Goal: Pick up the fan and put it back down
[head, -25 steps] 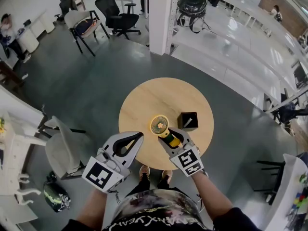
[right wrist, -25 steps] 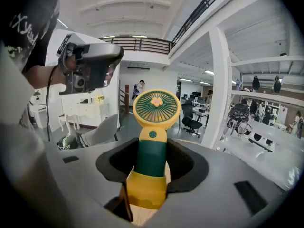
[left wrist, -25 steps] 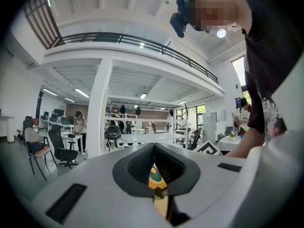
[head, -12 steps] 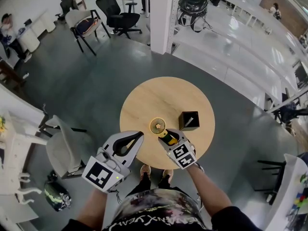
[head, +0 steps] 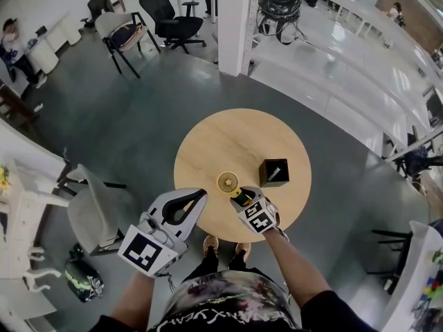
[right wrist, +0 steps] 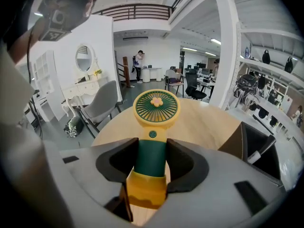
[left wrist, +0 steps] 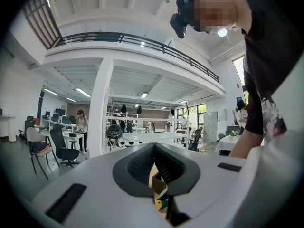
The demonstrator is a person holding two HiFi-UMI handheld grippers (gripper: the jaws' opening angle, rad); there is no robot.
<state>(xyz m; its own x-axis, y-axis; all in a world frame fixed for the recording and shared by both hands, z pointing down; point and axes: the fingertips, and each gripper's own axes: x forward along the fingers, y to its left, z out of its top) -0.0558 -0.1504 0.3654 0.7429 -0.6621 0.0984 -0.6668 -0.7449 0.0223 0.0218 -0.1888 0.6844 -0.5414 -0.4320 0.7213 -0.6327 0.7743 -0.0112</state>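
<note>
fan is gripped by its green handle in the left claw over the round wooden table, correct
Not quite. The fan is gripped by its green handle in the right claw, not the left. The right gripper view shows the pads closed on the handle. The left claw is shut with nothing in it. The rest holds: the fan is over the round wooden table.

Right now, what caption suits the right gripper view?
The right gripper clamps a green-and-yellow fan by its handle, round wooden table beyond.

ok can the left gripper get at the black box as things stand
Probably not directly: the fan, clamped in the right gripper, is between the left gripper and the black box.
</note>
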